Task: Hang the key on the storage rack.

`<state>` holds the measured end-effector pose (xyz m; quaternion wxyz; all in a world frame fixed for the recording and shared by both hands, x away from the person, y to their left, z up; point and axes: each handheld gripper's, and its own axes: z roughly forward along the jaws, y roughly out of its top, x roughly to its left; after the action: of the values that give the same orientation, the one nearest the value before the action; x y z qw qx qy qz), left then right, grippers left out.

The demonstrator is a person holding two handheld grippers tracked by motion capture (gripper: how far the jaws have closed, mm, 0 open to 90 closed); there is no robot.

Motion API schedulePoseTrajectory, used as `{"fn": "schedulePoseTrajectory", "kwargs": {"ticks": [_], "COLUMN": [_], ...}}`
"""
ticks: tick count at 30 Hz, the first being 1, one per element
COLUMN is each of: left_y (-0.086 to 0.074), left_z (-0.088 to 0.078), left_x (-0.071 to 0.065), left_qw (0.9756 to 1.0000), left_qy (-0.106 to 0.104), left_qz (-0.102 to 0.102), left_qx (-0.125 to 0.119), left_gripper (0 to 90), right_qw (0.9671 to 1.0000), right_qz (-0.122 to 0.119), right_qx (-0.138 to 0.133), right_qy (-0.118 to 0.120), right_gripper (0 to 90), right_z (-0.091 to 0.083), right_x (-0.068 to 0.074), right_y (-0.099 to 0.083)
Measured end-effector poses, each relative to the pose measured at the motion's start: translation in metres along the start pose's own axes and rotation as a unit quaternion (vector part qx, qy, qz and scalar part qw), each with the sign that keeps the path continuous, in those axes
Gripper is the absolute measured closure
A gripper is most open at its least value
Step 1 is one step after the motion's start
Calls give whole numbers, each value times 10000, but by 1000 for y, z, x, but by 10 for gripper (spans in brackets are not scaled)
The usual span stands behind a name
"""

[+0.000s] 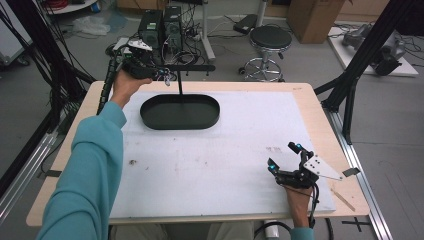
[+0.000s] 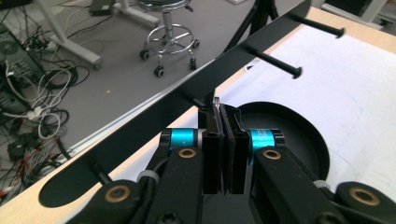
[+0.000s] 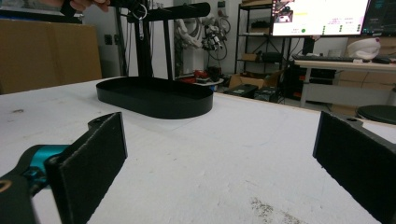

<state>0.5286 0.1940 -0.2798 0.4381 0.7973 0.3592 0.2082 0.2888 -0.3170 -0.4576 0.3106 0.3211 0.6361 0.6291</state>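
- Left hand-held gripper point(image 1: 167, 76): raised at far-left of the surface, up by the crossbar point(image 1: 192, 67) of a black stand. Jaws pressed nearly together on a thin metal ring point(image 2: 216, 103), prob. a key ring; it sits just at the crossbar's near face in the left gripper view. Can't tell if the ring is on a peg yet.
- In the right gripper view the ring point(image 3: 140, 10) hangs under that hand-held gripper w/ a small piece dangling below it, right by the crossbar's end.
- Crossbar has short pegs point(image 2: 273, 59) sticking out toward the surface side; a 2nd one point(image 2: 316, 25) sits farther along.
- Stand: thin upright post point(image 1: 180, 82) rising from an oval black tray point(image 1: 152, 117), which rests on the white mat point(image 1: 210, 165) in the far-left part of the surface.
- Left arm in teal sleeve point(image 1: 87, 175) reaches fwd along the left edge.
- Right hand-held gripper point(image 1: 282, 155): low at near-right of the mat, jaws wide apart, nothing between them; well apart from the tray. Grey plate on top, cable trailing back to the person.
- Mat has a few small dark marks point(image 1: 133, 162).
- Beyond the surface: round stool point(image 1: 270, 40) on castors, tangle of cables point(image 2: 28, 93) on the floor, cardboard box point(image 1: 312, 17), monitor point(image 3: 320, 16) on a desk.
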Motion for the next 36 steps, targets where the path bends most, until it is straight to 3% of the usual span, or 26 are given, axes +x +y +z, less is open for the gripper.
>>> {"fn": "schedulePoseTrajectory", "kwargs": {"ticks": [2, 5, 8, 10, 11, 15, 20, 24, 31, 33, 36], "left_y": [0, 0, 0, -1, -2, -15, -50, -82, -141, -154, -171], "left_z": [-3, -8, -18, -25, -30, -63, -98, -116, -133, -135, -137], "left_x": [3, 4, -1, -4, -6, -17, -33, -43, -58, -63, -73], "left_qw": [9996, 9985, 9979, 9977, 9974, 9913, 9872, 9842, 9755, 9750, 9780], "left_qy": [99, 216, 379, 294, 195, -66, -229, -370, -573, -681, -629], "left_qz": [-175, -272, -161, -200, -201, -53, 115, 205, 12, -5, 106], "left_qx": [-178, -419, -504, -581, -657, -1316, -1573, -1718, -2123, -2116, -1987], "left_gripper": [713, 571, 336, 88, 16, 17, 17, 17, 17, 17, 17], "right_qw": [10000, 10000, 10000, 10000, 10000, 10000, 10000, 10000, 9999, 9999, 9999], "right_qz": [-11, -14, -10, -5, -4, -43, -1, -38, -77, -96, -91], "right_qx": [-13, -7, 2, 12, 18, 19, 27, 71, 82, 65, 66], "right_qy": [6, 14, 8, 14, 6, -6, -21, -30, -20, -24, -29], "right_gripper": [22, 22, 22, 22, 22, 22, 22, 22, 22, 22, 22], "right_z": [0, 0, 0, 0, 0, 0, 0, 1, 1, 1, 1], "right_x": [0, 0, 0, 0, 0, 1, 0, 1, 2, 2, 2], "right_y": [0, 0, 0, 0, 0, 0, 0, 0, 0, 1, 0]}}
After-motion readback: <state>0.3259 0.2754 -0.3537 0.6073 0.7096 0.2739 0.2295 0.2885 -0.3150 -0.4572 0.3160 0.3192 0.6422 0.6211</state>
